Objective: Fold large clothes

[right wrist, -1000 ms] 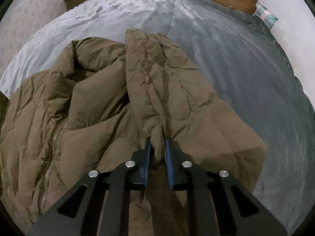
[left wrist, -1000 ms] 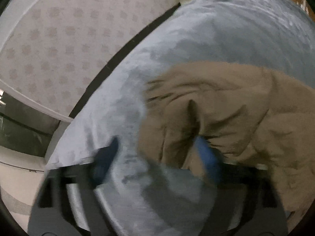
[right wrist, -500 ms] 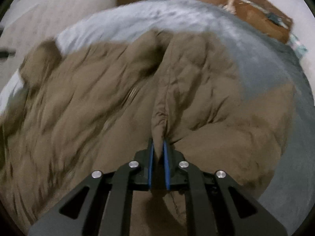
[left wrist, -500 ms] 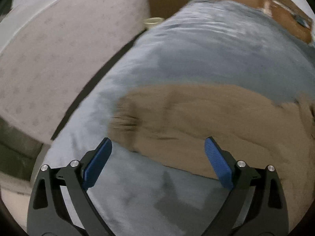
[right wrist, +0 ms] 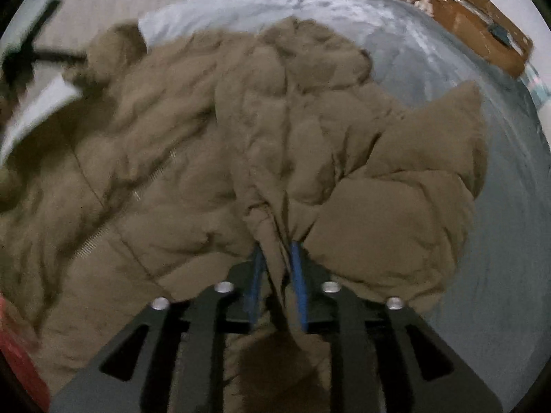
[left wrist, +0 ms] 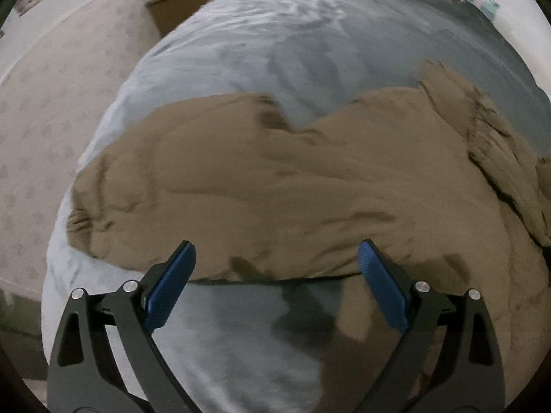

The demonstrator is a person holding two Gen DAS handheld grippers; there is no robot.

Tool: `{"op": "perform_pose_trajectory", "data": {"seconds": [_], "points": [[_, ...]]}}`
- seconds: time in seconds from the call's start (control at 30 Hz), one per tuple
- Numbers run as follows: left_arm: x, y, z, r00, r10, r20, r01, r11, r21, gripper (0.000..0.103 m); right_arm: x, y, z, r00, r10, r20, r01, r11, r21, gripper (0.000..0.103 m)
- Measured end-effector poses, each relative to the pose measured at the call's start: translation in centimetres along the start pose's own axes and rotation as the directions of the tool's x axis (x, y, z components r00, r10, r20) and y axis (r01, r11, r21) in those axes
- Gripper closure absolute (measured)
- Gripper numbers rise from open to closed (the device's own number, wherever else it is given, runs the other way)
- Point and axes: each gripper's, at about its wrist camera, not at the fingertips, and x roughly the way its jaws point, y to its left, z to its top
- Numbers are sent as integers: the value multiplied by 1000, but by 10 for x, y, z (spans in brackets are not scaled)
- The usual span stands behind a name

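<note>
I log: olive-brown puffer jacket [right wrist: 213, 144], silver zip [right wrist: 93, 241]; grey-blue bedspread [left wrist: 282, 41]; pale beige carpet [left wrist: 51, 110] with faint repeated motifs; blue gripper pads [left wrist: 172, 285].

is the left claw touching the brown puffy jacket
Apart. The left wrist view shows the left claw wide open above the brown puffy jacket, nothing between its blue pads.

The brown jacket [right wrist: 213, 158] runs off the right wrist view's left edge, its zipper [right wrist: 93, 241] smeared by blur. Items on the far dresser [left wrist: 179, 3] are too small to tell.
</note>
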Motion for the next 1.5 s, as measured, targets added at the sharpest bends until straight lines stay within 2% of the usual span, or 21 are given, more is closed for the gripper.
{"op": "perform_pose_trajectory", "data": {"seconds": [0.03, 0.1, 0.23, 0.33, 0.47, 0.67, 0.77, 0.8, 0.87, 0.9, 0.97, 1.03, 1.1, 1.27, 1.37, 1.5], "points": [[1, -5, 2, 1000, -17, -3, 17, 1000, 6, 9, -11, -2, 5, 999, 1, 43, -1, 1000, 19, 57], [1, -20, 5, 999, -48, -2, 48, 999, 18, 9, -33, -7, 9, 994, -14, 105, 9, 999, 50, 48], [4, -50, 21, 997, -80, 6, 80, 996, 46, 9, -58, -26, 17, 983, -108, 152, 88, 987, 132, 48], [8, -82, 34, 994, -108, 5, 107, 992, 73, 9, -65, -56, 11, 966, -213, 145, 173, 954, 246, 48], [19, -126, 56, 987, -160, 2, 158, 981, 112, 9, -58, -83, -1, 966, -236, 109, 185, 919, 348, 48], [47, -184, 78, 973, -224, -58, 230, 965, 123, 9, -21, -94, -2, 985, -151, 83, 108, 917, 384, 48], [66, -205, 81, 972, -218, -83, 228, 962, 148, 9, -7, -99, -2, 991, -99, 90, 53, 906, 420, 49], [70, -210, 84, 973, -215, -84, 226, 962, 155, 12, -3, -101, -3, 993, -79, 92, 31, 901, 432, 53], [74, -213, 81, 962, -253, -105, 267, 952, 152, 38, 5, -102, -5, 995, -45, 89, 0, 892, 453, 63], [79, -216, 83, 953, -279, -118, 294, 945, 142, 59, 8, -102, -5, 995, -38, 87, -6, 888, 460, 72], [75, -216, 81, 958, -268, -104, 281, 949, 140, 68, 14, -101, -6, 996, -33, 83, -9, 885, 466, 81], [65, -215, 79, 960, -268, -86, 278, 949, 150, 90, 16, -100, -6, 996, -32, 84, -11, 884, 467, 88], [61, -214, 82, 960, -271, -70, 278, 950, 141, 95, 16, -100, -4, 995, -41, 92, -7, 883, 470, 92], [19, -158, 68, 978, -206, 18, 203, 972, 119, 96, 12, -94, 7, 989, -60, 135, -13, 877, 481, 100], [18, -118, 55, 985, -174, 14, 173, 984, 49, 96, 20, -78, 20, 990, -36, 133, -28, 889, 457, 100], [22, -77, 18, 991, -132, -10, 131, 991, -14, 96, 39, -46, 40, 994, -32, 101, -10, 921, 389, 100]]}}
